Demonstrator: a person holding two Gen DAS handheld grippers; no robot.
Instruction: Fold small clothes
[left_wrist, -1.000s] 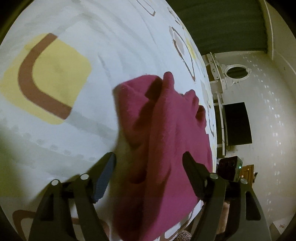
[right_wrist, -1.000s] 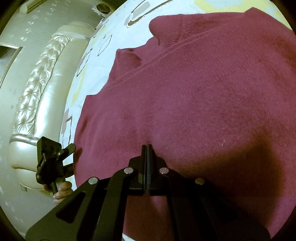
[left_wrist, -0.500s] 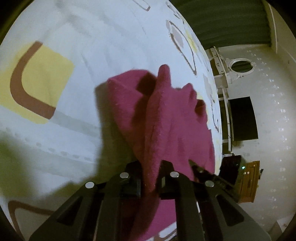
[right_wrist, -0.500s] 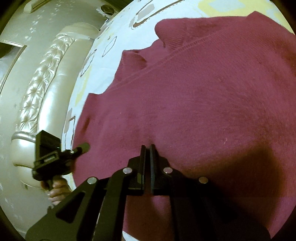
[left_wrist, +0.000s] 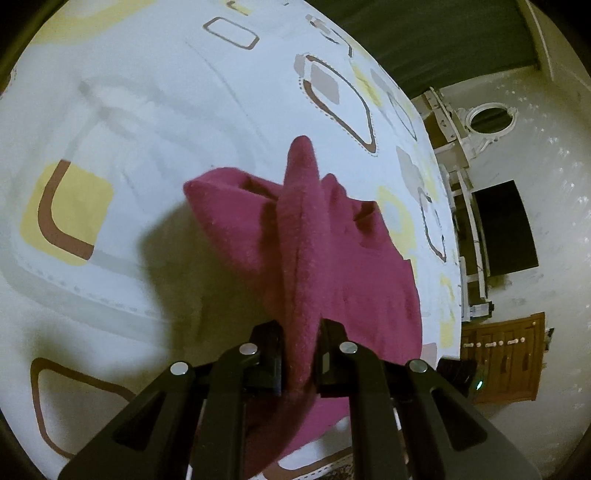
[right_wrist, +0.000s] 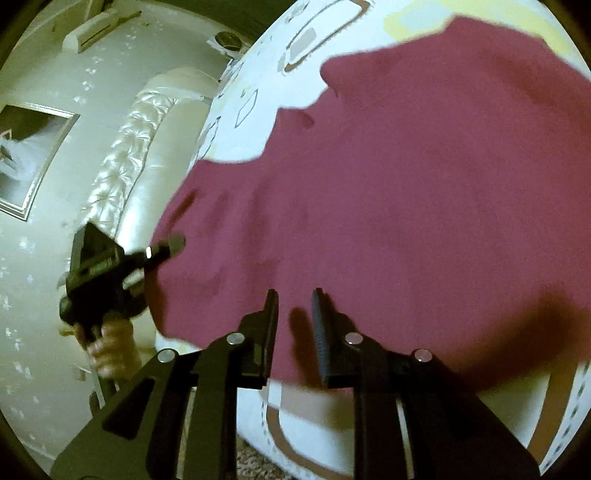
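- Evidently, in the left wrist view, the left gripper (left_wrist: 299, 354) is clamped on a ridge of the magenta sweater (left_wrist: 314, 258), its jaws pressed together on the cloth. The pinched edge rises off the patterned bedsheet (left_wrist: 147, 110), probably so that side can be carried over for a fold. The rest of the garment lies bunched to the right, toward the bed's edge.
- In the right wrist view, the right gripper (right_wrist: 295, 310) has just been opening; its jaws stand slightly apart over the sweater's near edge, nothing pinched between them, likely a release. The sweater spreads wide across the sheet. At far left the other gripper, held by a hand (right_wrist: 107, 347), grips the garment's left edge, beside the padded headboard (right_wrist: 122, 166).
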